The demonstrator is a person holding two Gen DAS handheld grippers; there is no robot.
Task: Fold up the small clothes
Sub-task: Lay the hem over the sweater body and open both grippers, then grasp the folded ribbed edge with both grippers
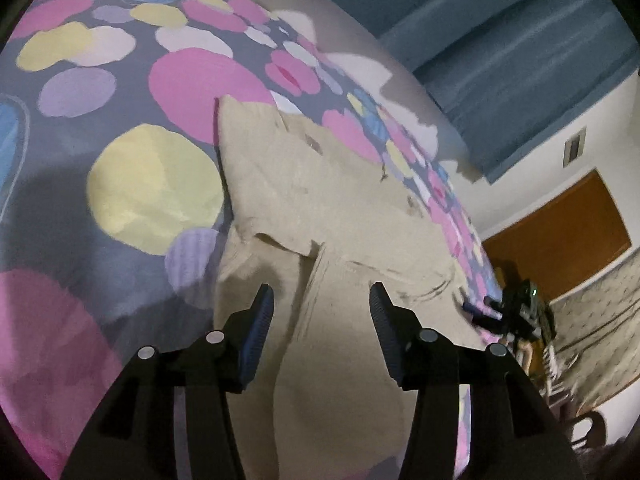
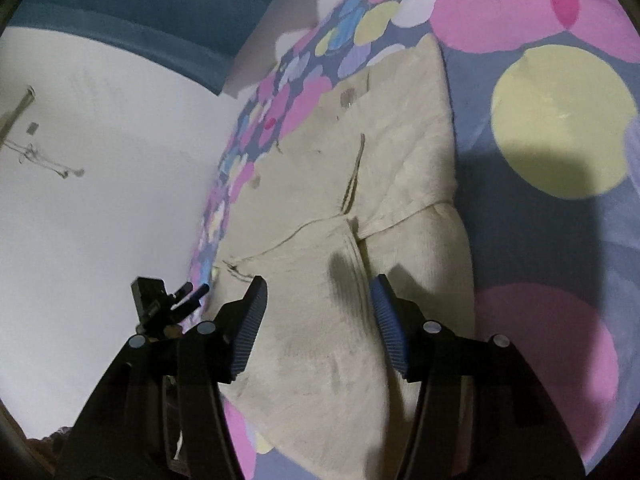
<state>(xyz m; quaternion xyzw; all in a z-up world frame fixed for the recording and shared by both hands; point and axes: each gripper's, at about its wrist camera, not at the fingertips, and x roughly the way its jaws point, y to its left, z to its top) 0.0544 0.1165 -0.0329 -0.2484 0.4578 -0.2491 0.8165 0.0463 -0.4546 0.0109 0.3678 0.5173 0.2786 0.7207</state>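
While both grippers hover above it with fingers spread and holding nothing, the beige garment [image 1: 320, 200] (pale, fuzzy fabric) lies flat on the spotted bedspread [image 1: 120, 128], near its edge; left gripper [image 1: 322, 316], right gripper [image 2: 320, 304].

We count one beige pair of shorts [image 1: 320, 208] on one spotted bedsheet [image 1: 120, 128], two grippers, left [image 1: 322, 316] and right [image 2: 318, 304], and one blue curtain [image 1: 500, 48].
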